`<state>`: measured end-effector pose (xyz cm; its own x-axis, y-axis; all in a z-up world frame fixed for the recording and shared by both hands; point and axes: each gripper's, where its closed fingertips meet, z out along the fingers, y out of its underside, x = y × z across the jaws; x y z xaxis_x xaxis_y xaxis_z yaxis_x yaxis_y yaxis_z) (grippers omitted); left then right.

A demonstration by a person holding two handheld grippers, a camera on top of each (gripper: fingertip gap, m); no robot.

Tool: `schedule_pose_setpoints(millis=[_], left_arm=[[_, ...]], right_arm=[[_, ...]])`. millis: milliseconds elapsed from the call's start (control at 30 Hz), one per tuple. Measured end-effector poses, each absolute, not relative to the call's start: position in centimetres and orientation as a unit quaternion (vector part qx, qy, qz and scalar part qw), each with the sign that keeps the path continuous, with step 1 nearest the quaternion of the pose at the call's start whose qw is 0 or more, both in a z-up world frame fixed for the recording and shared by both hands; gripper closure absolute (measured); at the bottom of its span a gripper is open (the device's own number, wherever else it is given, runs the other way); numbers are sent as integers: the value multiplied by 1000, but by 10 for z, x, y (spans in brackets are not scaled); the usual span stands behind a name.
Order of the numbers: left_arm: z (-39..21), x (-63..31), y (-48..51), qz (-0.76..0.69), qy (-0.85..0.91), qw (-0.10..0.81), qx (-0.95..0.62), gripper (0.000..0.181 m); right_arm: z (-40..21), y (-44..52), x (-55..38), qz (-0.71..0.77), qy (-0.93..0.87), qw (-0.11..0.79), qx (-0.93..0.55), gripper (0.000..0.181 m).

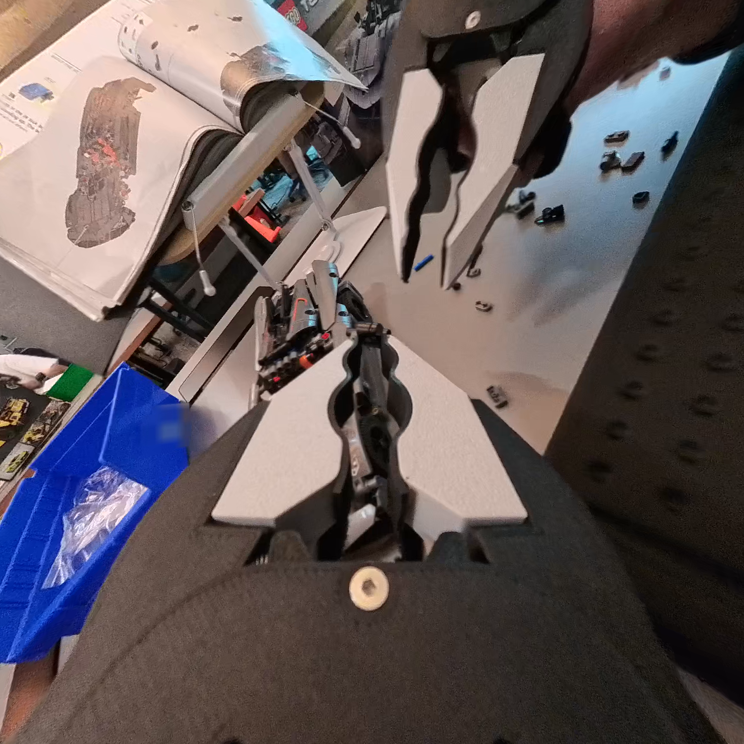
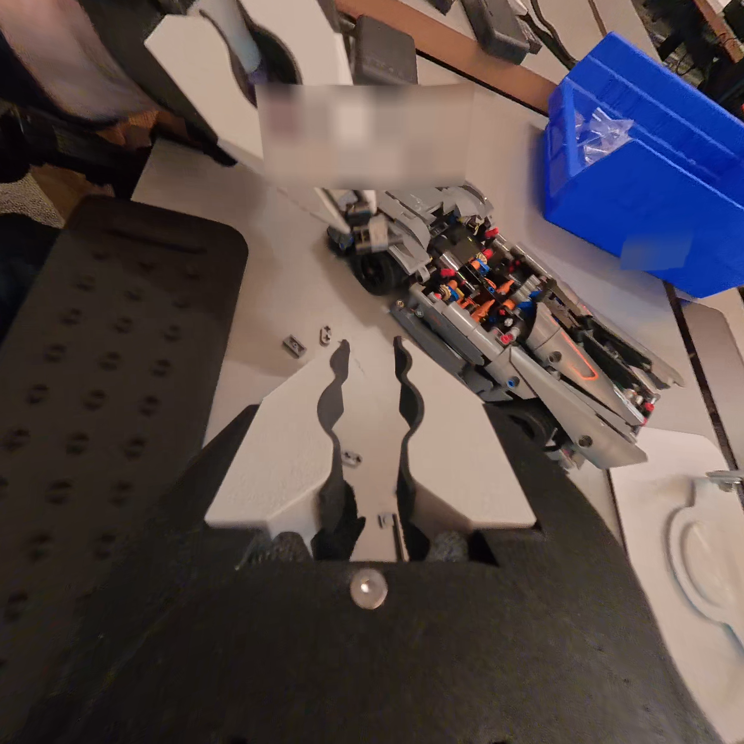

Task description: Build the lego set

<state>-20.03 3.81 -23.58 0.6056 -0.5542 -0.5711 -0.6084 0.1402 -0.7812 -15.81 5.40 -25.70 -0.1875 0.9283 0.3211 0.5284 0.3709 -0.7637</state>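
A grey lego car (image 2: 503,322) with orange and red inner parts lies on the white table (image 2: 282,261). My left gripper (image 1: 370,346) is shut on the car's front end (image 1: 306,322), and a black wheel (image 1: 374,437) sits between the jaws. In the right wrist view one of its white fingers (image 2: 189,72) reaches in from the top left, partly behind a blurred patch. My right gripper (image 2: 371,344) is open and empty, hovering above the table beside the car. It also shows in the left wrist view (image 1: 426,282). Small grey pieces (image 2: 294,346) lie near its tips.
An open instruction book (image 1: 100,141) rests on a stand at the left. A blue bin (image 2: 644,161) holding clear bags stands behind the car. A black studded mat (image 2: 120,342) lies along the table side. Loose dark pieces (image 1: 624,161) and a blue pin (image 1: 424,262) are scattered about. Some 6 cm of space lies between my two pairs of fingers.
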Motion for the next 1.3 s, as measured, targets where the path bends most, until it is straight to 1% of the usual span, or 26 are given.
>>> schedule_pose_setpoints(millis=[267,333,467,833,1300], left_arm=[[-279,-182,33,33,476,569,-670,174],[-279,-188,36,83,481,571,-659,174],[-283,-186,35,121,498,567,-645,174],[-275,-186,35,121,490,585,-635,174],[-288,-186,40,125,495,560,-653,174]], right_arm=[[-290,62,-163,269,-714,363,-534,161],[-294,67,-163,276,-708,358,-543,161],[-298,71,-164,283,-701,353,-551,161],[-298,65,-164,287,-710,353,-537,161],[-292,51,-160,255,-742,374,-495,160]])
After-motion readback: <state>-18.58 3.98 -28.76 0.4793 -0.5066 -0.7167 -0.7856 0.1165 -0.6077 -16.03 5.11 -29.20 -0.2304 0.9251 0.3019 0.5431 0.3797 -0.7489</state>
